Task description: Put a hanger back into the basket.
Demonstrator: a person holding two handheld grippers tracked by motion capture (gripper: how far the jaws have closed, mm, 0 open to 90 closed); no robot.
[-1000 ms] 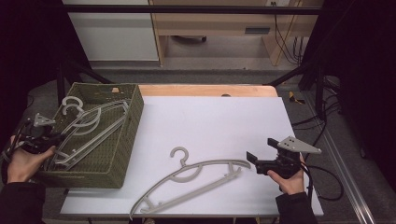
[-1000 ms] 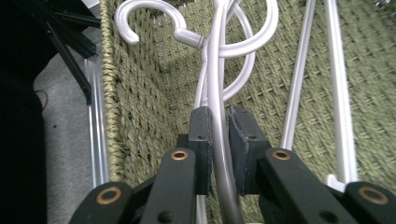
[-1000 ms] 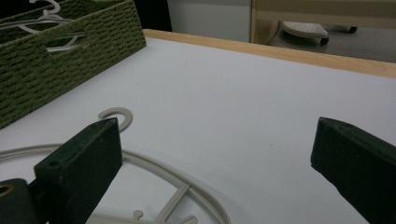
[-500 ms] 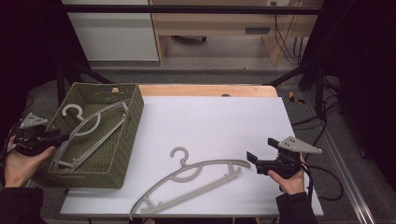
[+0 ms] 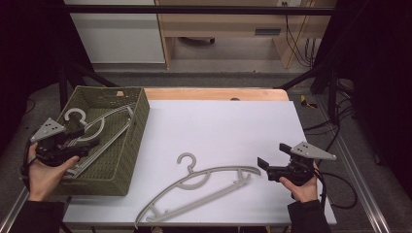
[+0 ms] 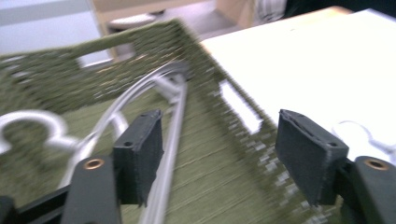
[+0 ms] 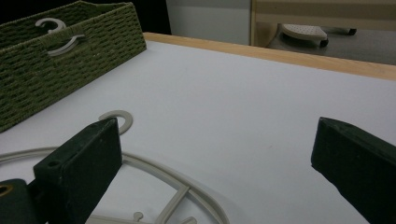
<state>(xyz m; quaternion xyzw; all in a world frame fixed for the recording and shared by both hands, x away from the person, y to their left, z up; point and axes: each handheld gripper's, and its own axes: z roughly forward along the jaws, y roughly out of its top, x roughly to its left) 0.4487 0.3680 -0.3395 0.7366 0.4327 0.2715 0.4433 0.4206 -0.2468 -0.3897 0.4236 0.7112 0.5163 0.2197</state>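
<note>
A pale grey plastic hanger (image 5: 97, 131) with a round hook lies slanted inside the green woven basket (image 5: 131, 141). The left gripper (image 6: 219, 149) hovers over it, jaws just opened, holding nothing. The right gripper (image 7: 215, 172), jaws apart, sits beside a second hanger (image 5: 199, 187) on the white table (image 5: 218, 126).
</note>
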